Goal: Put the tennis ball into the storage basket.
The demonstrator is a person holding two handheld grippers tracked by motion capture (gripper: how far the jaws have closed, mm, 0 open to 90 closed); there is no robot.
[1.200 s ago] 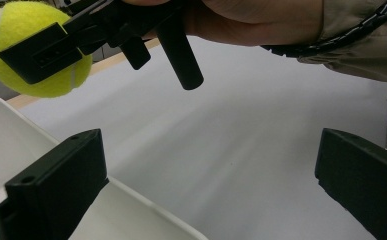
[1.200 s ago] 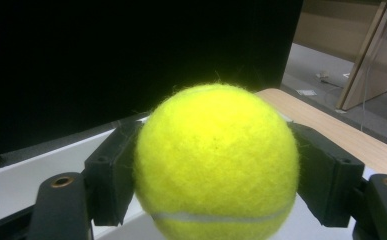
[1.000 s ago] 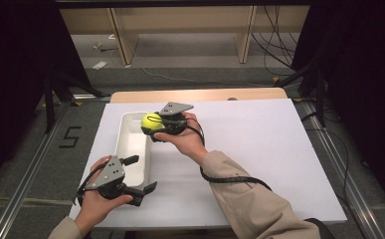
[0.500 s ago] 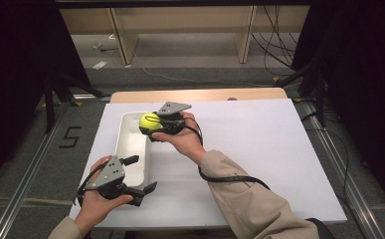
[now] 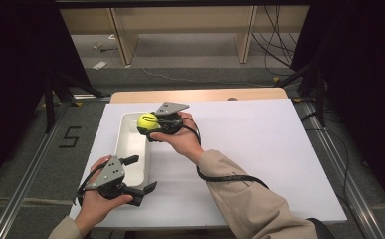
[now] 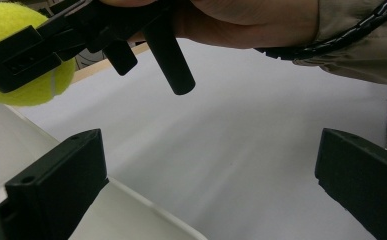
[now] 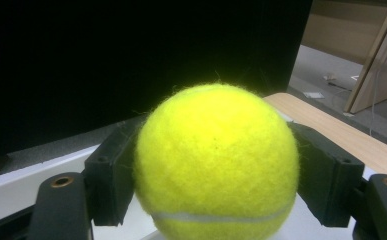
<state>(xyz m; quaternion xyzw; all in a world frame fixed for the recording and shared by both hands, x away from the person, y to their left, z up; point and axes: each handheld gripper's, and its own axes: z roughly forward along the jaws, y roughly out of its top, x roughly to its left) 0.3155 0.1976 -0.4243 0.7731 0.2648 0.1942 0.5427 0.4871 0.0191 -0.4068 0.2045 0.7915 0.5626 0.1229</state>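
A yellow tennis ball (image 5: 146, 120) is held above the far end of a white rectangular tray (image 5: 130, 144), with my right gripper (image 5: 152, 124) shut on it. In the right gripper view the ball (image 7: 216, 160) sits squeezed between the two black jaws. From the left gripper view the same ball (image 6: 28, 87) shows at the upper left, clamped in the other gripper. My left gripper (image 5: 140, 174) is open at the tray's near end, near the table's front edge, with nothing between its jaws; the left gripper (image 6: 206, 190) straddles the tray's near rim (image 6: 146, 207).
A white sheet (image 5: 249, 149) covers the table top, with a wooden strip (image 5: 200, 94) at the far edge. A metal rail (image 5: 26, 164) runs along the left, and a cable (image 5: 230, 177) trails over the right sleeve. Wooden table legs (image 5: 244, 35) stand beyond.
The right gripper with the ball has drifted very slightly left over the tray. The left gripper has stayed in place.
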